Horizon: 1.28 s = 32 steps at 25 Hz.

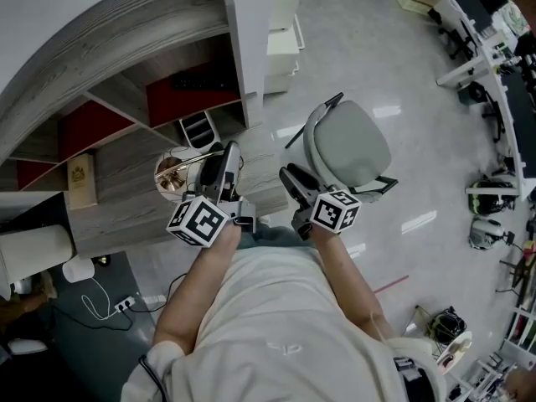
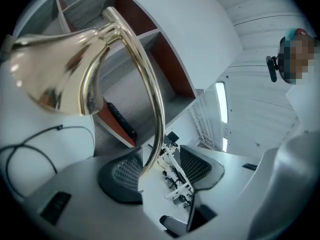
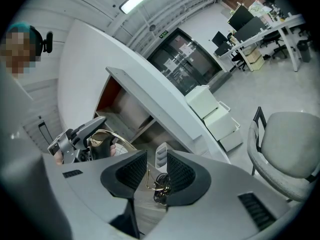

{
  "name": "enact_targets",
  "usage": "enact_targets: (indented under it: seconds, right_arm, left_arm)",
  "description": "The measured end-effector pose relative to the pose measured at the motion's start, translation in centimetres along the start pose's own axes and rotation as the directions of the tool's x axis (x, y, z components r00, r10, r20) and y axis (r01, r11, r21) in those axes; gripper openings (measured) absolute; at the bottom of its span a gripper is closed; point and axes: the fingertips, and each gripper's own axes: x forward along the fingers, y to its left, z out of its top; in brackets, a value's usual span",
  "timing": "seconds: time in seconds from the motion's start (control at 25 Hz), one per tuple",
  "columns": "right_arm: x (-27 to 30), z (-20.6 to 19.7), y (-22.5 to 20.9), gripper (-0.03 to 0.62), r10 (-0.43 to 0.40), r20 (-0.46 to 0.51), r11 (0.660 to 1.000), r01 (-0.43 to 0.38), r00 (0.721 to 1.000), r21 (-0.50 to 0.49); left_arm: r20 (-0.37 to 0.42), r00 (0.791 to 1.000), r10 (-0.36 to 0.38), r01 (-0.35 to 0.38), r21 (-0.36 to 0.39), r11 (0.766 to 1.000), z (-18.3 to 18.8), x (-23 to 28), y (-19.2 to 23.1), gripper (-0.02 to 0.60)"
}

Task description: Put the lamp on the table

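Brass lamp (image 1: 172, 174) was over the grey wood-grain table (image 1: 134, 212), hard beside the curved shelving unit (image 1: 100, 23). Its shade (image 2: 55, 69) tipped downward. The base was hidden under the grippers in the head view, so its footing was not seen directly.

Left gripper (image 2: 161, 164): jaws spread wide, nothing clamped. The lamp's curved stem (image 2: 156, 109) ran up between them, close against the left pad, with clear daylight to the right pad. That read as a released hold.

Right gripper (image 3: 156, 166): jaws only partly apart, with a black cord bundle (image 3: 160, 188) and a thin brass wire loop filling the gap from pad to pad. It looked pinched, not loose (probably the lamp's own lead, though the join to the lamp was not visible).

Grey office chair (image 1: 347, 145) stood well apart on the floor, not involved.

Progress, judged: the main step looked done, with the lamp at the table and the left jaws off the stem. What seemed left was to lay down the cord, free the right jaws and back both grippers away without nudging the stem. Whether the lamp stood steady on its base could not be confirmed.
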Motion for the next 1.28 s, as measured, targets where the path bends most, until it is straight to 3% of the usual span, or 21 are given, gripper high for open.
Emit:
enact_targets:
  seconds: [0.4, 0.48, 0.6, 0.72, 0.84, 1.0, 1.16, 1.28]
  right_arm:
    - [1.1, 2.0, 1.8, 0.147, 0.049, 0.005, 0.998, -0.049, 0.999, -0.048]
    - [1.8, 3.0, 2.8, 0.146, 0.072, 0.01, 0.995, -0.071, 0.997, -0.064]
    - [3.0, 4.4, 4.8, 0.146, 0.117, 0.01, 0.988, -0.116, 0.993, -0.098]
    - [4.2, 5.9, 7.0, 0.143, 0.167, 0.002, 0.976, -0.166, 0.986, -0.14]
    - [5.5, 6.9, 9.0, 0.137, 0.207, -0.012, 0.964, -0.206, 0.978, -0.17]
    - [7.1, 7.6, 11.3, 0.107, 0.241, -0.03, 0.95, -0.242, 0.97, -0.199]
    - [8.5, 8.3, 13.7, 0.081, 0.246, -0.07, 0.916, -0.255, 0.967, -0.308]
    - [9.6, 8.7, 15.6, 0.067, 0.24, -0.093, 0.872, -0.257, 0.966, -0.416]
  left_arm:
    - [-0.106, 0.991, -0.086, 0.066, -0.183, 0.981, -3.0, -3.7, -1.1, 0.235]
    - [-0.095, 0.992, -0.086, 0.064, -0.211, 0.975, -2.4, -4.9, -0.8, 0.191]
    - [-0.063, 0.996, -0.069, 0.051, -0.255, 0.966, -1.2, -7.4, 0.1, 0.044]
    - [0.0, 0.999, -0.036, 0.035, -0.249, 0.968, 0.6, -9.7, 0.9, 0.018]
    - [0.062, 0.998, 0.007, 0.005, -0.198, 0.98, 3.1, -11.7, 2.2, 0.015]
    - [0.09, 0.993, 0.08, -0.078, -0.031, 0.996, 6.9, -13.6, 4.5, 0.015]
    - [0.112, 0.986, 0.12, -0.133, 0.115, 0.984, 11.0, -14.5, 6.1, 0.015]
    - [0.1, 0.987, 0.128, -0.15, 0.266, 0.952, 13.8, -14.3, 6.4, 0.015]
